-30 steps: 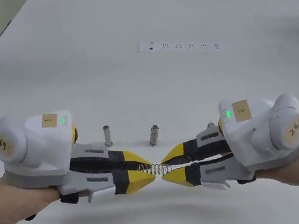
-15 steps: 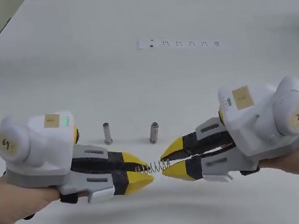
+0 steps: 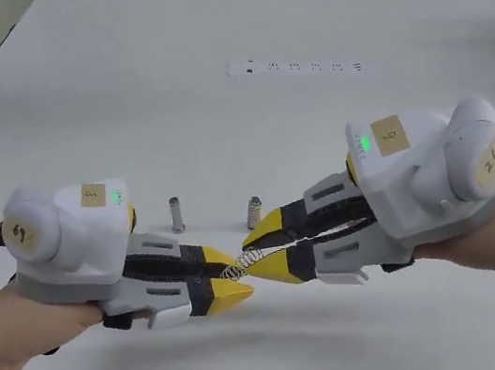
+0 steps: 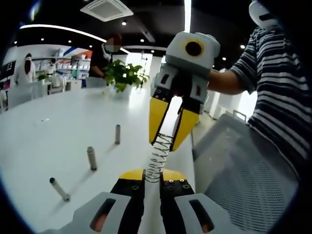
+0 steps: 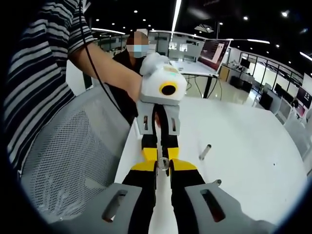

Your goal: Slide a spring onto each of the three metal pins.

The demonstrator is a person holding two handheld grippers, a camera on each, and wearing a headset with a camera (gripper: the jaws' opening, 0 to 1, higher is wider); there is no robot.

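A small steel spring (image 3: 246, 261) hangs in the air between my two grippers, above the white table's (image 3: 204, 40) near edge. My left gripper (image 3: 240, 281) is shut on its lower end (image 4: 155, 171). My right gripper (image 3: 250, 246) pinches the other end (image 5: 163, 163), and its yellow fingers (image 4: 158, 117) meet the left gripper's tip to tip. Beyond the tips stand a bare metal pin (image 3: 176, 214) and a pin wearing a spring (image 3: 254, 210). The left gripper view shows three pins in a row (image 4: 117, 134) (image 4: 91, 158) (image 4: 59, 189).
A white power strip (image 3: 294, 68) lies farther back on the table. A grey mesh chair (image 4: 234, 161) stands at the table's near side, and a person in a striped shirt (image 5: 44, 53) holds the grippers. Other people stand in the background.
My right gripper has risen and moved left toward the left gripper. The spring between them, stretched flat before, is now shorter and tilted.
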